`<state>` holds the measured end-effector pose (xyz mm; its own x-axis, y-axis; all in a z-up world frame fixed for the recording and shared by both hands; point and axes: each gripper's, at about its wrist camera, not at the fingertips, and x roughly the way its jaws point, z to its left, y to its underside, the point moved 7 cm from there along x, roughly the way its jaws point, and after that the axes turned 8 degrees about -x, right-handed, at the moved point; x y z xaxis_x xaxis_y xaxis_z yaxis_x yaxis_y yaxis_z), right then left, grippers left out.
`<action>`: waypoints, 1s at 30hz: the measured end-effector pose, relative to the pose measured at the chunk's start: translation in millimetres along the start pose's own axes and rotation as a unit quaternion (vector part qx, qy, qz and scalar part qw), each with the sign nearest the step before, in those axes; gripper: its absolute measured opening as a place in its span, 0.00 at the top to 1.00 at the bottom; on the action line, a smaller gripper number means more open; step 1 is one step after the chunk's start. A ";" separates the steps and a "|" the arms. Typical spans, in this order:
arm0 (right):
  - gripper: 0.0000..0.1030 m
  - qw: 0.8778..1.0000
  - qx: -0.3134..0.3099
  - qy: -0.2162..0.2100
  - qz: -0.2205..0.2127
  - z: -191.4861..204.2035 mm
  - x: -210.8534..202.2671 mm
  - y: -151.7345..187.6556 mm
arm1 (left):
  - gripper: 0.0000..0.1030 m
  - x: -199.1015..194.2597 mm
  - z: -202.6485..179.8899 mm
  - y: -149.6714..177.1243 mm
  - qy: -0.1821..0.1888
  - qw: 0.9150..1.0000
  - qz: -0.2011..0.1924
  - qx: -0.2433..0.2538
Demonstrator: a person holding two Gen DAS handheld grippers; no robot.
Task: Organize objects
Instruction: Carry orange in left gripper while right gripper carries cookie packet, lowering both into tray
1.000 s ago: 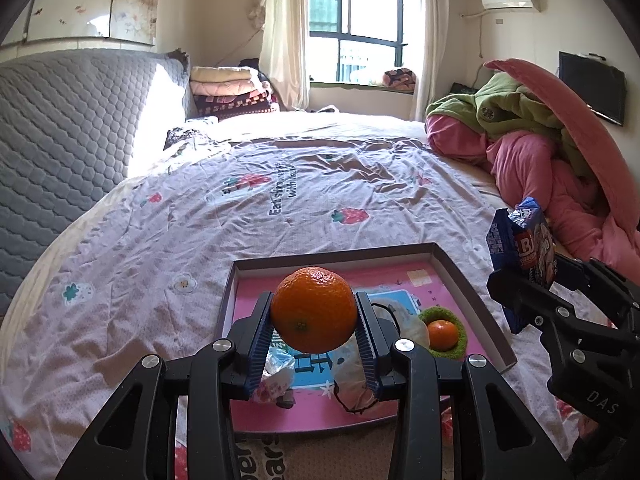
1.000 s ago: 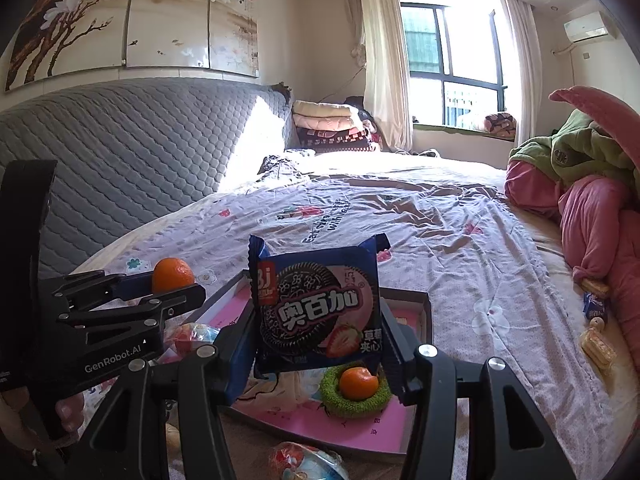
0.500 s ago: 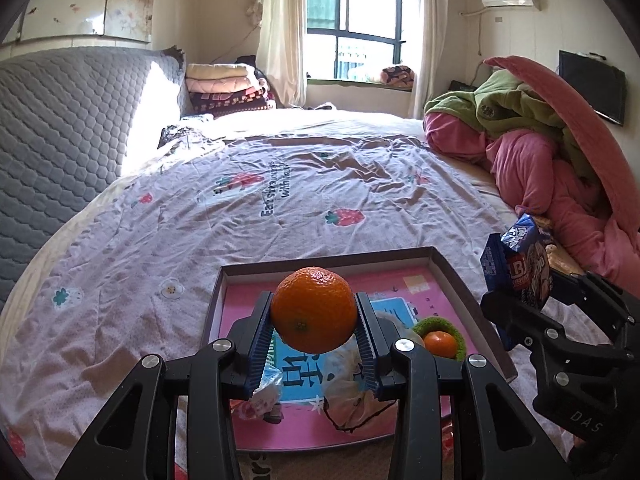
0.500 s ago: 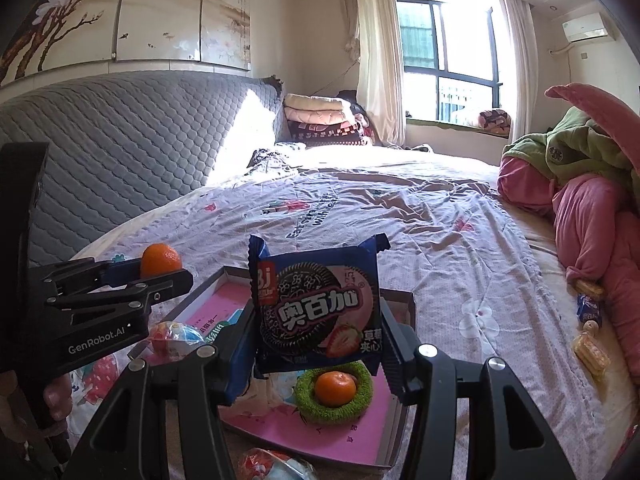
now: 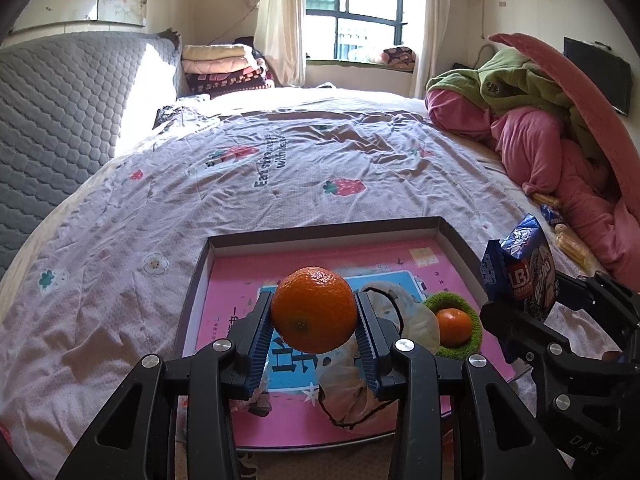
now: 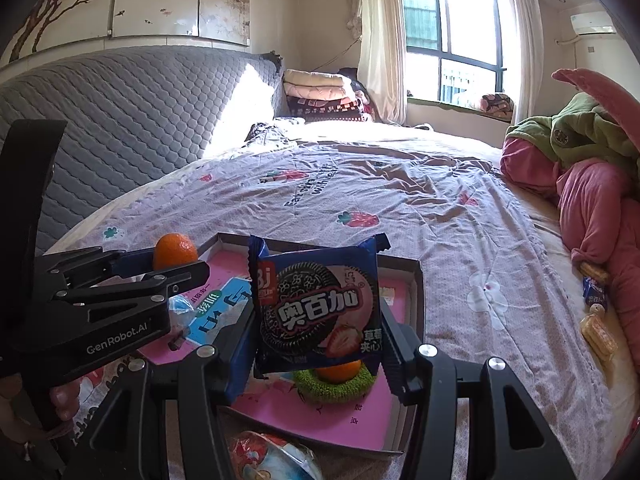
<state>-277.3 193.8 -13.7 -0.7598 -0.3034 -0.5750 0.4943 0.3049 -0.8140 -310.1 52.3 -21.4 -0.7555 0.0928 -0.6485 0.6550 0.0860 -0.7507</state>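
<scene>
Bed (image 5: 280, 168) first: it carries the whole job, and most of its sheet lies bare around the box lid you are filling. That tray (image 5: 320, 227) sits on the near part of the sheet, dark rim up, pink floor showing, and it already holds a few things — a pale plastic bag (image 5: 404, 320), a green ring (image 5: 472, 320) with a small orange (image 5: 454, 326) resting in it, and a clear wrapped item (image 6: 180, 312) toward its left side.

So part of the sorting looks done; 2 more pieces are on their way. Your left gripper (image 5: 316, 320) is clamped on an orange (image 5: 314, 309), its blue pads pressed to both sides, and it hangs above the middle of the tray, not yet set down. Your right gripper (image 6: 316, 312) is closed partway on a cookie packet (image 6: 316, 304), gripping it by its 2 side edges and holding it upright over the tray's right half, just above the green ring.

What is left, as far as I can judge: place both of those, then collect the strays — several small snack packs (image 6: 596, 320) lie well apart from the tray beside the pink quilt (image 6: 600, 216), and 1 wrapped snack (image 6: 272, 456) sits on the sheet just outside the near rim.
</scene>
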 end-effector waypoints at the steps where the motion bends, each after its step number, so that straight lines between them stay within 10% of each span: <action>1: 0.47 1.000 0.002 0.001 0.004 -0.9 1.7 2.9 | 0.61 2.2 0.5 2.2 -0.001 1.000 0.003 0.000; 30: 0.47 0.994 0.040 -0.009 0.097 -11.3 31.3 53.5 | 0.61 43.1 -8.3 45.8 0.010 0.997 0.078 0.016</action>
<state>-279.4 210.8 -74.4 -0.6395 -0.2613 -0.7230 0.6638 0.2868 -0.6908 -312.5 68.5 -82.8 -0.6439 0.1224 -0.7553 0.7634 0.0371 -0.6448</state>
